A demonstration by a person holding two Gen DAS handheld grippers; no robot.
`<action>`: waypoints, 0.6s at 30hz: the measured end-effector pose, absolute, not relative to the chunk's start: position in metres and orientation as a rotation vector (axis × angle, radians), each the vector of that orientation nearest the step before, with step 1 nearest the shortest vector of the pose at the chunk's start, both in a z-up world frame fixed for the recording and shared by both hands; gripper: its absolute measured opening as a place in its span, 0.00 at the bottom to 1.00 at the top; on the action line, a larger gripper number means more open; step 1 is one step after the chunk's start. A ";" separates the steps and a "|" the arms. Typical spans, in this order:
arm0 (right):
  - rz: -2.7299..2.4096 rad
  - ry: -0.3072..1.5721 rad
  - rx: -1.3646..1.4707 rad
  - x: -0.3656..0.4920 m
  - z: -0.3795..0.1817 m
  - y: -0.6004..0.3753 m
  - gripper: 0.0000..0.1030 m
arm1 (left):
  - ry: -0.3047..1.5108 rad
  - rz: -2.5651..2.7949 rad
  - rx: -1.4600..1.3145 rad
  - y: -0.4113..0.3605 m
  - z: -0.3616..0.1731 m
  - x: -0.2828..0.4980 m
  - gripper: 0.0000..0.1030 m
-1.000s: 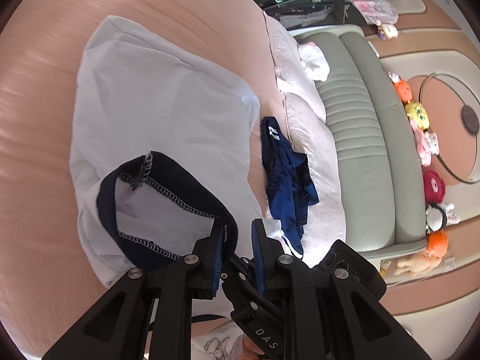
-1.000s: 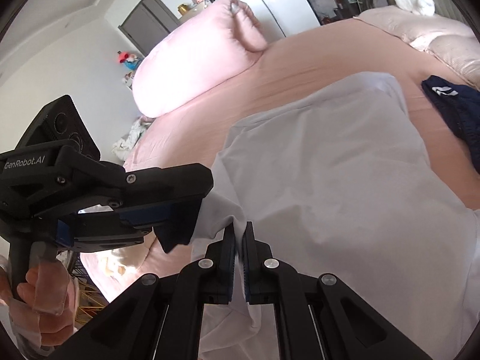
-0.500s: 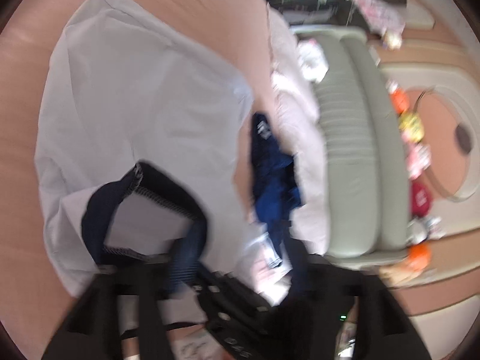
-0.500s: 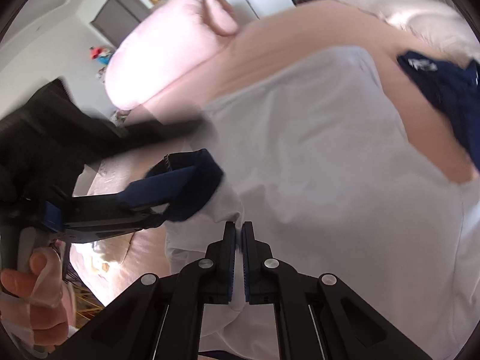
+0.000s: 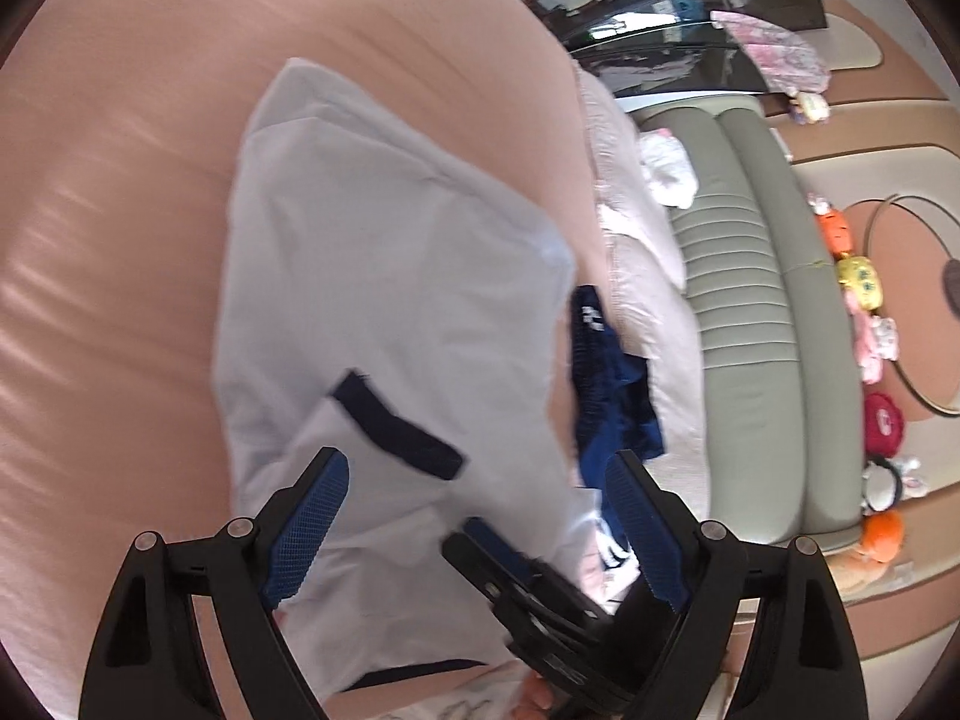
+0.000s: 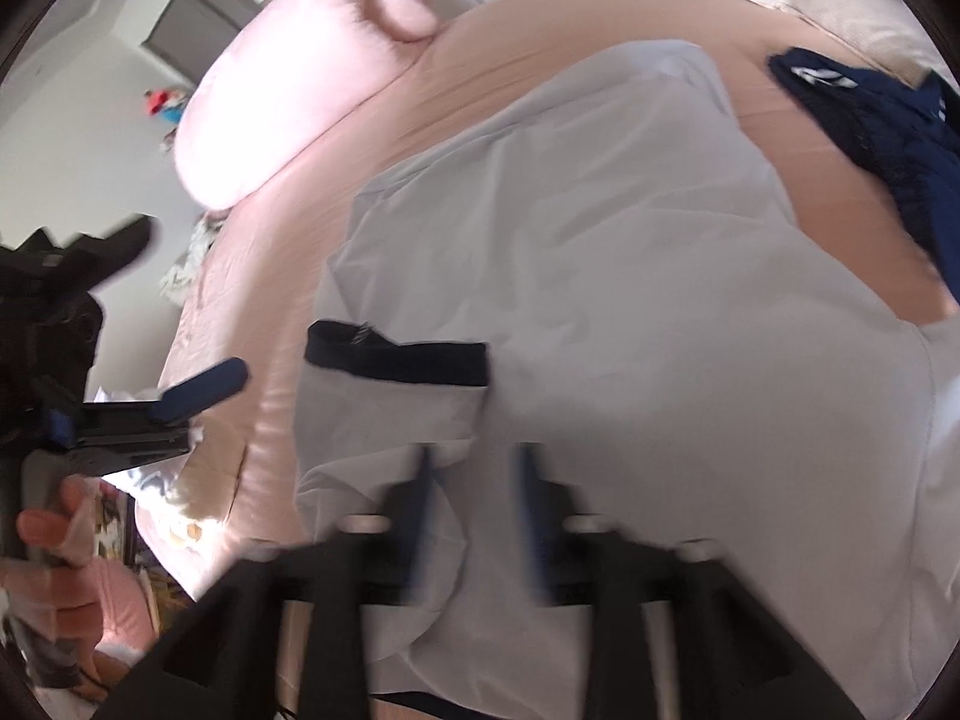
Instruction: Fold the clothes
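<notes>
Pink bed (image 5: pixel 120 240) under me, white shirt (image 5: pixel 384 276) spread across it, just ahead of both claws. My left claw (image 5: pixel 474 516) gapes wide, nothing in it; the navy-edged sleeve (image 5: pixel 399 426) lies flat just beyond its tips. My right claw (image 6: pixel 474 504) is blurred, jaws opening over shirt fabric, pads clear. Navy shorts (image 6: pixel 888 138) are off right, cut off at the frame.
</notes>
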State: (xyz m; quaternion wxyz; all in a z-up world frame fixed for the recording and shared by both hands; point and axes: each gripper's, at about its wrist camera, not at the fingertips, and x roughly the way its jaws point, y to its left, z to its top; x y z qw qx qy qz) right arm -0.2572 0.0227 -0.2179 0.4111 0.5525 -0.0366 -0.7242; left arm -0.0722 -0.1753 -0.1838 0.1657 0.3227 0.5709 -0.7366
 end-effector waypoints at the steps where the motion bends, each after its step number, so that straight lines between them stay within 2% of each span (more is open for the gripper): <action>1: -1.808 -0.090 1.387 -0.254 -0.219 0.020 0.52 | 1.616 -2.092 0.931 -0.175 -0.186 -0.071 0.85; 8: -1.745 -0.098 1.432 -0.251 -0.228 0.012 0.52 | 1.480 -2.043 1.039 -0.169 -0.203 -0.058 0.85; 18: -1.684 -0.122 1.501 -0.251 -0.243 0.006 0.56 | 1.577 -1.954 1.004 -0.169 -0.235 -0.020 0.84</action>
